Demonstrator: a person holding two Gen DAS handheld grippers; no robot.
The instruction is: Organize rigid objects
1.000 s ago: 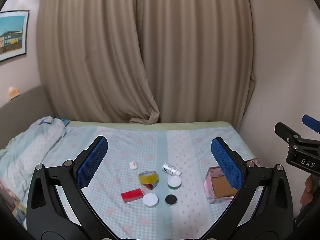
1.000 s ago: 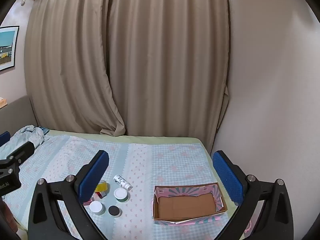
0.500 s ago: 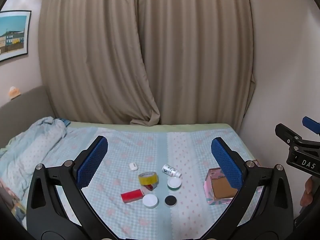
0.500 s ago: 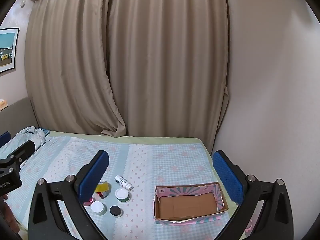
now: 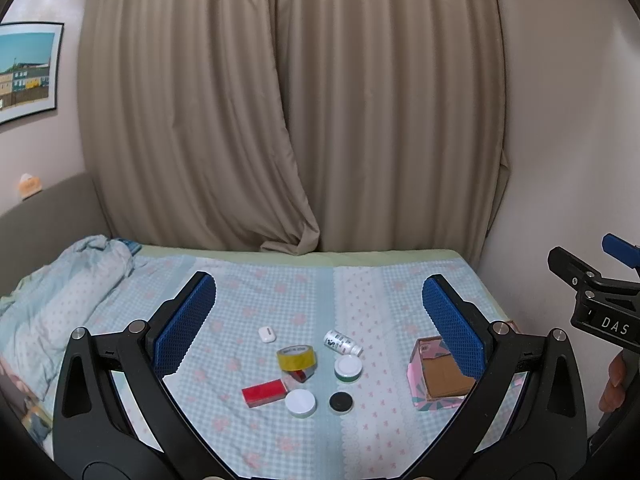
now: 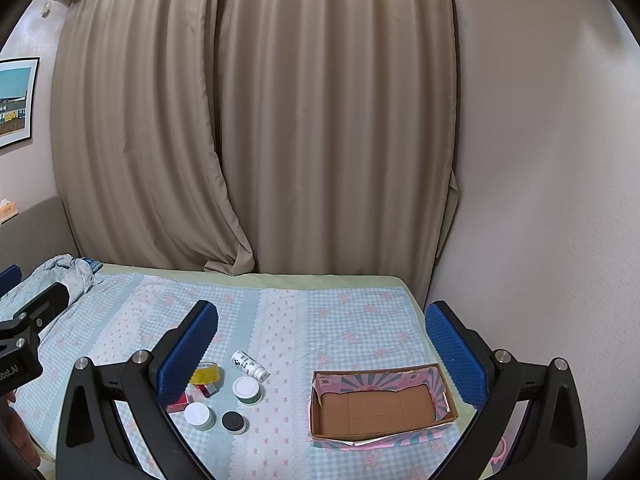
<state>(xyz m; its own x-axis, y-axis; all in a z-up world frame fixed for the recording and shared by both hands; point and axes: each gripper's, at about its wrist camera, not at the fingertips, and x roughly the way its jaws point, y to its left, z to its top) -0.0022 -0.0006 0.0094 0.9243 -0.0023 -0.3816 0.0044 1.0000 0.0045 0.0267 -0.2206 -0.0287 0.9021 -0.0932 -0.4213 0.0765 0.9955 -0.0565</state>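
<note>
Small items lie in a cluster on the bed: a yellow tape roll (image 5: 296, 357), a red box (image 5: 264, 393), a white earbud case (image 5: 266, 334), a white bottle on its side (image 5: 342, 343), a green jar with a white lid (image 5: 348, 368), a white-lidded jar (image 5: 300, 403) and a black cap (image 5: 341, 403). An empty pink cardboard box (image 6: 382, 402) stands to their right. My left gripper (image 5: 320, 320) is open and empty, held above and before the cluster. My right gripper (image 6: 322, 344) is open and empty, above the gap between bottle (image 6: 249, 364) and box.
A crumpled blue blanket (image 5: 60, 292) lies at the bed's left end. Beige curtains (image 5: 288, 112) hang behind the bed and a wall (image 6: 540, 160) bounds its right side. The right gripper's body shows at the right edge of the left wrist view.
Both views have shifted very slightly; the items sit marginally lower in the frames. Both grippers stay open and nothing on the bed has moved.
</note>
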